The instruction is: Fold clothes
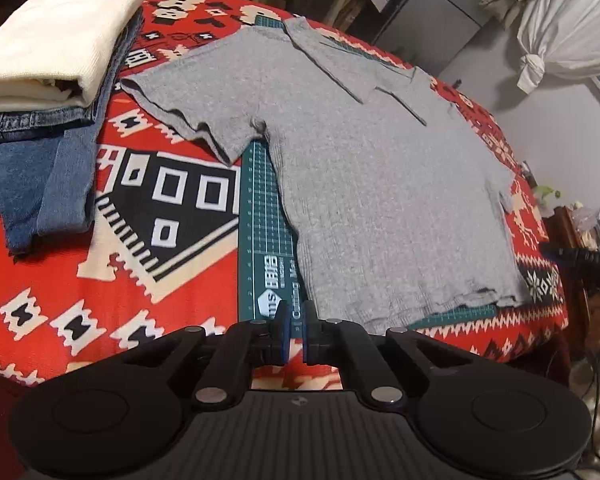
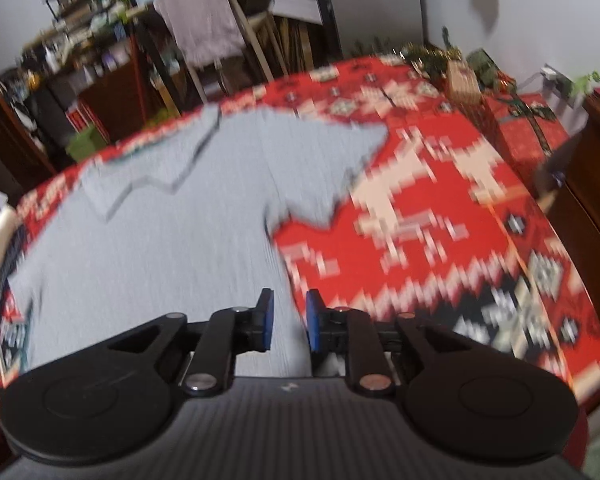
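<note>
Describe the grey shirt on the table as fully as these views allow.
The grey shirt is a ribbed-looking knit polo with short sleeves and a collar, spread flat, hem toward the left gripper. It lies on a green cutting mat and the red patterned cloth. Neither gripper holds it; the right gripper hovers open over its edge.

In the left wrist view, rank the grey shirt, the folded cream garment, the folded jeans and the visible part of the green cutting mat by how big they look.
1. grey shirt, clearly largest.
2. and 3. folded cream garment and folded jeans: look alike, and the cream one hides part of the jeans, so unranked.
4. green cutting mat, only strips showing.
</note>
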A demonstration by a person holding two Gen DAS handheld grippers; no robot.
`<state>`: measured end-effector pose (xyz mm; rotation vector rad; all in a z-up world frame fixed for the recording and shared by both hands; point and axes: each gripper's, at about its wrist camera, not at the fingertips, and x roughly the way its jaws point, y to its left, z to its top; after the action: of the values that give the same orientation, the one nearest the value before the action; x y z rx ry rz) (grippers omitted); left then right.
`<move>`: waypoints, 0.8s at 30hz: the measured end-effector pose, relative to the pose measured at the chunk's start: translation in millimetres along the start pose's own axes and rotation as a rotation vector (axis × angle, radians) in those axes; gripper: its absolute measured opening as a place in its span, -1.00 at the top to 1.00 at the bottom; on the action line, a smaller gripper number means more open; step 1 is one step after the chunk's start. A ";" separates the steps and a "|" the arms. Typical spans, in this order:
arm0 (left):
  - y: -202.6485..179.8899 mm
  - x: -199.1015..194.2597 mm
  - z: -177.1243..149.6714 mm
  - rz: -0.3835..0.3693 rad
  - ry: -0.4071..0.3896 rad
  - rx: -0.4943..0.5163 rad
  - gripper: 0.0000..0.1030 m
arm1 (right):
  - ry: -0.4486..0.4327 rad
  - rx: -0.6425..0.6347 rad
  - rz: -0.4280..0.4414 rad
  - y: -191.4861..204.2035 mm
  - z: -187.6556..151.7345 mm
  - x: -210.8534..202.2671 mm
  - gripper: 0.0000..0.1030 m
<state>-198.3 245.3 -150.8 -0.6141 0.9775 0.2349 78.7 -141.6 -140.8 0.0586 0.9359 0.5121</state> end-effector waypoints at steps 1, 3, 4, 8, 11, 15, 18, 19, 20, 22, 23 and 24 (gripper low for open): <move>-0.8 0.5 1.7 0.002 -0.002 -0.003 0.93 | -0.006 0.007 0.003 0.2 8.1 8.0 0.63; -2.4 0.8 4.6 0.008 -0.006 -0.007 0.93 | -0.008 0.018 0.011 0.4 22.8 26.9 0.63; -2.9 -0.6 5.3 0.014 -0.009 -0.006 0.93 | -0.005 0.015 0.012 1.9 28.1 36.4 0.63; -3.4 -4.2 7.0 0.037 -0.017 -0.017 0.93 | 0.033 -0.021 -0.006 10.5 37.7 70.9 0.63; -1.0 -6.4 8.1 0.045 -0.023 -0.035 0.93 | 0.052 -0.046 -0.008 15.9 36.0 87.3 0.63; 2.0 -4.9 9.3 0.056 -0.015 -0.048 0.93 | 0.055 -0.100 -0.008 27.7 31.1 95.3 0.63; 2.3 -1.8 9.9 0.062 -0.005 -0.047 0.93 | 0.044 -0.177 -0.035 40.9 23.6 97.2 0.66; 2.4 -1.0 10.1 0.062 -0.003 -0.047 0.93 | 0.037 -0.212 -0.048 46.3 20.8 96.3 0.73; 2.5 -0.2 10.2 0.062 0.000 -0.046 0.93 | 0.033 -0.240 -0.056 50.7 18.6 95.3 0.80; 2.9 1.1 10.5 0.062 0.003 -0.046 0.93 | 0.032 -0.256 -0.066 52.8 17.8 92.3 0.88; 3.5 0.9 10.4 0.060 0.002 -0.046 0.93 | 0.032 -0.254 -0.070 51.7 18.2 90.9 0.88; 4.2 0.3 10.0 0.057 0.000 -0.047 0.93 | 0.032 -0.246 -0.073 48.5 19.0 89.3 0.89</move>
<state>-193.0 254.6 -148.6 -0.6299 0.9929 0.3091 117.5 -56.0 -183.9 -0.2053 0.8966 0.5578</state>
